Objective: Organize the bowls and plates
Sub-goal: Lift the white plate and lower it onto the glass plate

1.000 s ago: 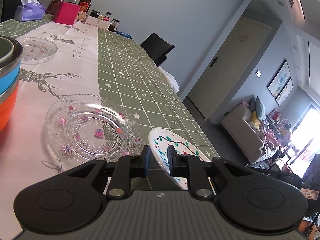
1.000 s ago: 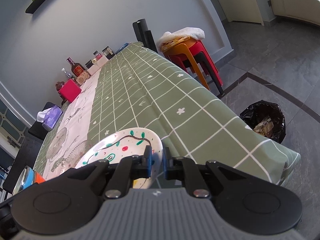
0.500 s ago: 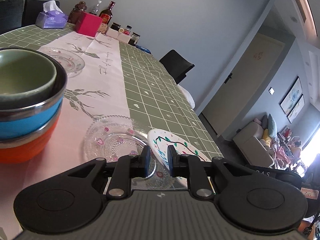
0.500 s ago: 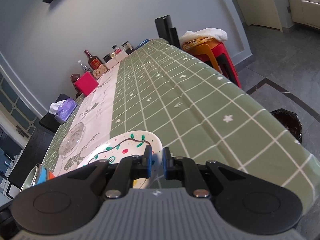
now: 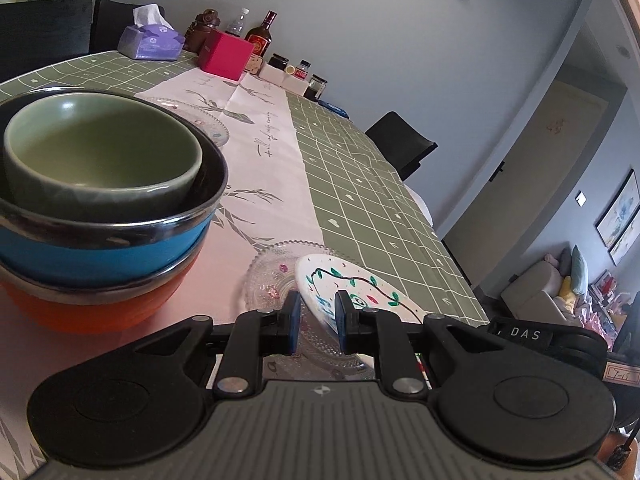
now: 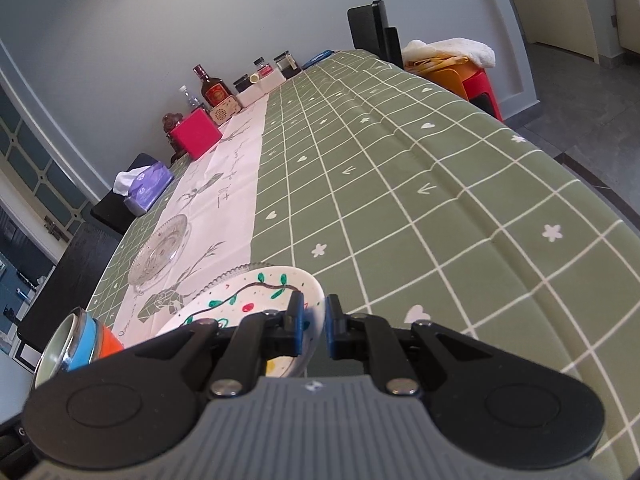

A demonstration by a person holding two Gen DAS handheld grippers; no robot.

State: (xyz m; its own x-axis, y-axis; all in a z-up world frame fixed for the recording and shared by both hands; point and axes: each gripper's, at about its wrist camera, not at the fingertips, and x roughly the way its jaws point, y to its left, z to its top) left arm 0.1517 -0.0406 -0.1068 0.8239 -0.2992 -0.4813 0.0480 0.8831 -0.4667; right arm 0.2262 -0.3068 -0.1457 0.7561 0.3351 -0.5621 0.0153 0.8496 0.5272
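A white plate painted with a green vine [image 5: 360, 284] [image 6: 256, 292] hangs tilted over a clear glass plate [image 5: 272, 284] on the pink runner. My right gripper [image 6: 312, 322] is shut on its near right rim. The plate's left edge sits between the narrowly parted pads of my left gripper [image 5: 318, 320], which looks shut on it. Just left stands a stack of bowls [image 5: 100, 248] [image 6: 86, 340]: a green one [image 5: 100, 148] inside a blue one, inside an orange one. Farther back on the runner lies a second glass plate [image 6: 160, 248].
A tissue box [image 5: 150, 42], a pink box [image 5: 226, 58], a bottle [image 5: 262, 36] and small jars line the table's far end. A black chair [image 5: 400, 144] and stacked stools [image 6: 460, 68] stand along the right edge. Green checked cloth [image 6: 400, 200] covers the right half.
Both grippers have carried the painted plate leftward, from beside the near glass plate to above it. The bowl stack has come fully into the left wrist view.
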